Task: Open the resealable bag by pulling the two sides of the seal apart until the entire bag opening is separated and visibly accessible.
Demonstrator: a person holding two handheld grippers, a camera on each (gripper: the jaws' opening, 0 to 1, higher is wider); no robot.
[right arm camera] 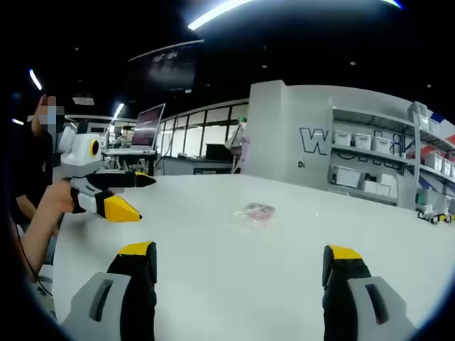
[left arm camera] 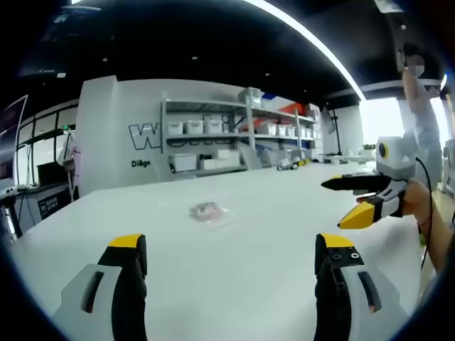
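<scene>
My left claw stood with its jaws wide apart over bare white worktop, gripping nothing. My right claw was the same — jaws spread, nothing between them — and from the left gripper view I could see it off to the side, held in a hand above the worktop's edge, its yellow-tipped jaws parted there too. The left claw showed likewise in the right gripper view, held up clear of the surface.

The resealable bag lay flat on the worktop, well apart from both claws and roughly ahead of each; in the right gripper view it sat as a small clear packet with something reddish inside. It was too small for me to tell which edge carried the seal, or whether the seal was closed.

I judged the task not yet begun: this was the approach step, with neither claw near the bag. The next move would call for bringing both claws down to the bag, finding the seal edge, and pinching one side of the lip with each — a thin film lying flat on a smooth surface, so getting a jaw under a single layer looked the hard part. Shelving with bins stood behind.
</scene>
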